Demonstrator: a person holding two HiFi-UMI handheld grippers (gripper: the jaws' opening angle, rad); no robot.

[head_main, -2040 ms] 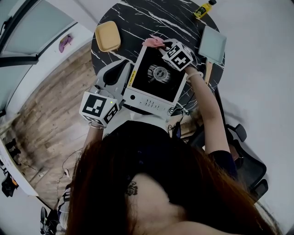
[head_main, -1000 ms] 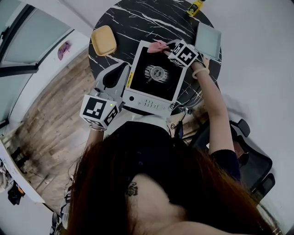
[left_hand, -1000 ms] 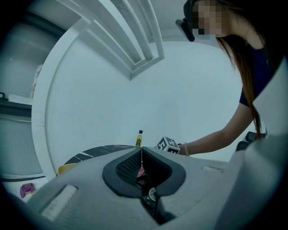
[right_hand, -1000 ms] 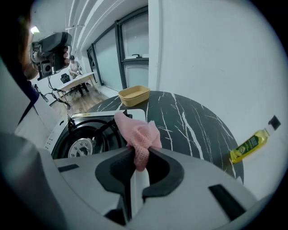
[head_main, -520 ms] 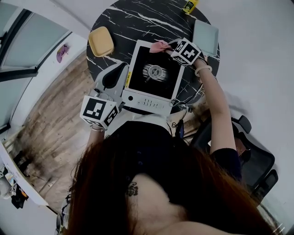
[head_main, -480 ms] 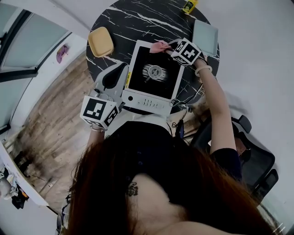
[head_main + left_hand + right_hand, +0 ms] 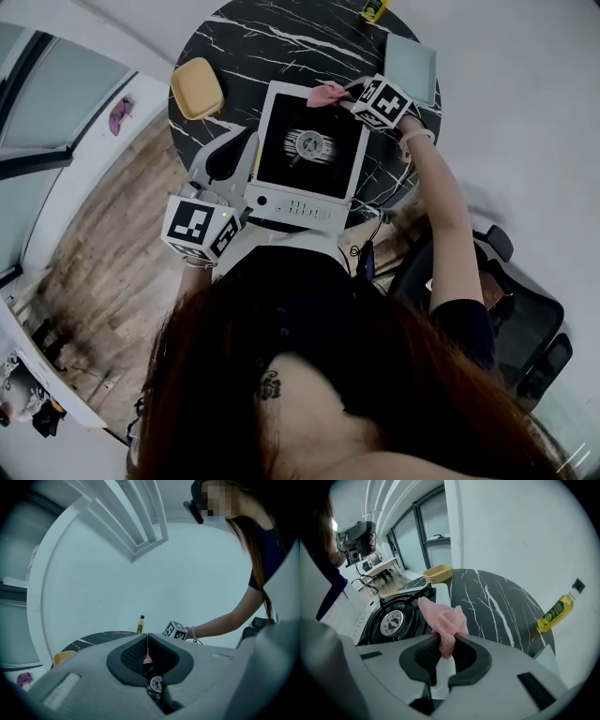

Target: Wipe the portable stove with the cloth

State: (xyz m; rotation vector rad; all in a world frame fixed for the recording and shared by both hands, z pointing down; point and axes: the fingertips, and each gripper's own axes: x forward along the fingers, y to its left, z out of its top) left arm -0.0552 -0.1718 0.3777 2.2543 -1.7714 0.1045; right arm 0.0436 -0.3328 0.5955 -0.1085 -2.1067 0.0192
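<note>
Pink and bunched, the cloth (image 7: 443,618) is pinched in the right hand-held gripper (image 7: 446,638), whose jaws close on its lower fold while the rest puffs out ahead of them. In the head view the cloth sits at the far right corner of the portable stove (image 7: 330,167), over the pale rim, just beside the black cooking surface. Whether it presses on the metal or only brushes it I cannot tell. The stove stands on the black marbled tabletop (image 7: 281,37), with its burner (image 7: 392,622) near the middle and its control strip toward the person.

The left hand-held gripper (image 7: 147,637) hangs off the tabletop's near left edge, close to the stove's front corner. Its jaws meet and seem to clamp nothing.

The step in hand looks like the wiping itself, worked along the back edge; most of the top probably remains to be covered. The next move likely calls for drawing the cloth across the black surface and around the burner, with enough downward pressure to keep it flat. The free gripper could steady the stove's front.
</note>
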